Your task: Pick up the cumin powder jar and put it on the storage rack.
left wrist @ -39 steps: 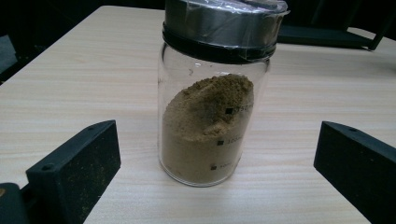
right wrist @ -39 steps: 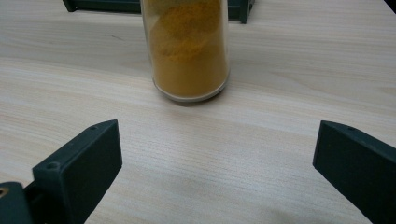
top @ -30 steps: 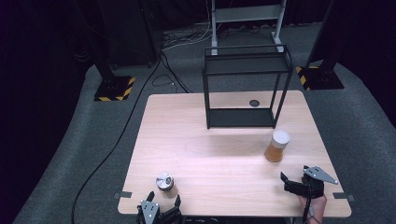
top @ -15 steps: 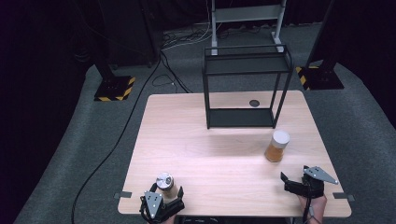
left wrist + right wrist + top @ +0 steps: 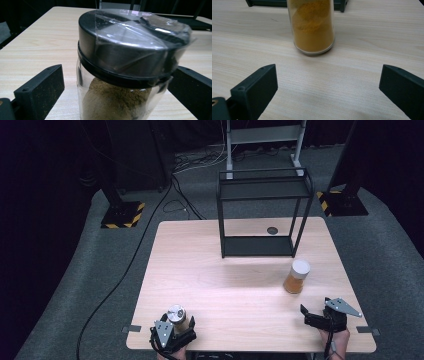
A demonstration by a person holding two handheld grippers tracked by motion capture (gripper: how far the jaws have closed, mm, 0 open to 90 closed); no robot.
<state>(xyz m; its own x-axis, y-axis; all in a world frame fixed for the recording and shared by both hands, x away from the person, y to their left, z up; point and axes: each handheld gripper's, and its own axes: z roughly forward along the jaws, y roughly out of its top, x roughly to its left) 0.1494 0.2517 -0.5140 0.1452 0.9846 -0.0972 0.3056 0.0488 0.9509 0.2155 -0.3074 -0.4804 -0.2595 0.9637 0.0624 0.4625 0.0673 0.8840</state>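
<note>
Jaws of the left gripper [image 5: 175, 330] stand spread on either side of the clear glass spice jar with brown powder and a black taped lid [image 5: 125, 72], a gap showing at each side in the left gripper view; the high view shows its silvery lid top [image 5: 176, 314] at the near table edge. The right gripper [image 5: 327, 100] is also spread, holding nothing, with the clear jar of orange powder [image 5: 313, 25] ahead of its fingers, well apart. Two jars, two grippers, one black wire-frame shelf rack [image 5: 262, 215] beyond both on the pale wooden table [image 5: 225, 280]
</note>
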